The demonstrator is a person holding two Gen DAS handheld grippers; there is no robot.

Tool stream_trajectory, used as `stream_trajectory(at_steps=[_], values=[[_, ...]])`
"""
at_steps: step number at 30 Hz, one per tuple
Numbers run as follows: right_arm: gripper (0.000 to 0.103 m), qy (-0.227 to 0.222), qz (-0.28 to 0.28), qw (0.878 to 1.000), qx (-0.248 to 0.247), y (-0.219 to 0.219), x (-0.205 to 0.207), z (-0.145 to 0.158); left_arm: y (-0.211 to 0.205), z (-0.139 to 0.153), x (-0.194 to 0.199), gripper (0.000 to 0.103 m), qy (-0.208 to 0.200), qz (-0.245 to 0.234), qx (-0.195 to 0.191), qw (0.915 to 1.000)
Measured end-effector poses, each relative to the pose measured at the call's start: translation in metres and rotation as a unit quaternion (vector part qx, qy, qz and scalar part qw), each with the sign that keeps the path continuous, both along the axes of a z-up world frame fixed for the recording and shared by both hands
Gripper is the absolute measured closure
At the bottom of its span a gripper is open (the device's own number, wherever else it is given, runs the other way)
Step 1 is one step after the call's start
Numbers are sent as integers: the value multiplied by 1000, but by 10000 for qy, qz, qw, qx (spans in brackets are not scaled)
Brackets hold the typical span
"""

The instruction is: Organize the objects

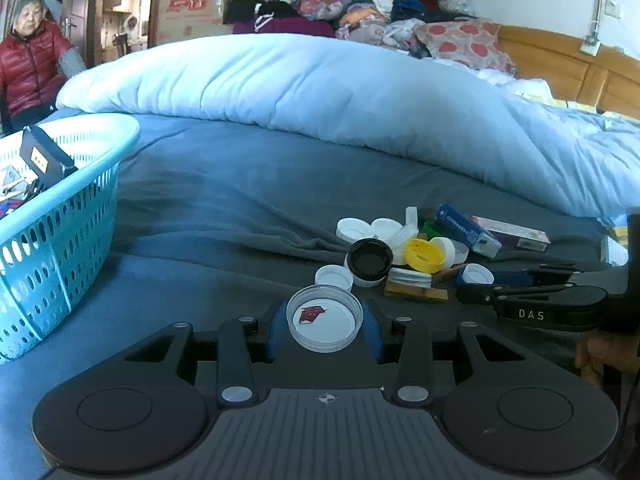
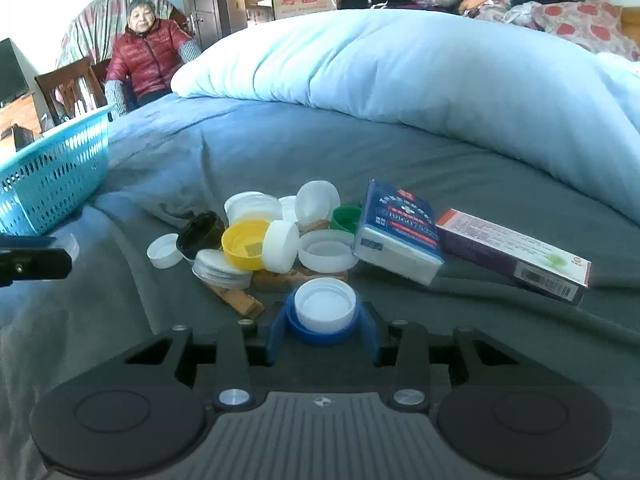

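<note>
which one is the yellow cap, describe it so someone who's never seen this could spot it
On the grey-blue bed sheet, in front of the pale blue duvet, lies a heap of bottle caps beside a blue tissue pack. In the middle of that heap the yellow cap lies on its side, open end showing. It is the only yellow one among white, black and green caps.

The left gripper grips a clear ribbed lid with a red mark inside, its blue pads pressed against the lid's sides. Beyond it on the grey-blue bed sheet lies a heap of caps: a black jar lid, a yellow cap, several white ones, plus a blue box. A turquoise basket stands at the bed's left edge. The right gripper reaches in from the right.
</note>
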State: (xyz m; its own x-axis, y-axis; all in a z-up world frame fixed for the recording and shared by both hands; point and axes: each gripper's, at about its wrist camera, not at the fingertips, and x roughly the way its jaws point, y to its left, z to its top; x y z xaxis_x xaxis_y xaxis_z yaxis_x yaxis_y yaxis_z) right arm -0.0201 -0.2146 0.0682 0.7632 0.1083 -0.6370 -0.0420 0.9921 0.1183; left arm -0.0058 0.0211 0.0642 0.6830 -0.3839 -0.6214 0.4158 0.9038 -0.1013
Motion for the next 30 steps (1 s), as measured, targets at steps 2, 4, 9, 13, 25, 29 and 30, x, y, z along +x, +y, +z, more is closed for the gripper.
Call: stream_trajectory(at_steps=[2,4,9,13,25,29,30], values=[[61,-171,52,9996,-241,8,-7,18,-2,2,-1,62,-38,-14,-5,10000],[61,-816,484,9947,-388,21,-27,48,-2,6,-4,62,-112,-24,-26,9999],[61,407,625,9947,-710,15,-26,9,-6,7,-6,62,-17,-61,-22,10000],[61,303,488,9974,-437,7,-52,14,-6,13,-12,62,-92,-78,-4,9999],[61,-50,48,9999,125,-7,-101,33,7,37,-35,62,-332,75,14,9994],[61,-71,54,9999,127,-5,-110,37,20,38,-41,60,-335,199,15,9992],[61,-60,42,9999,143,-6,-112,37,22,36,-42,60,-310,194,33,9993]])
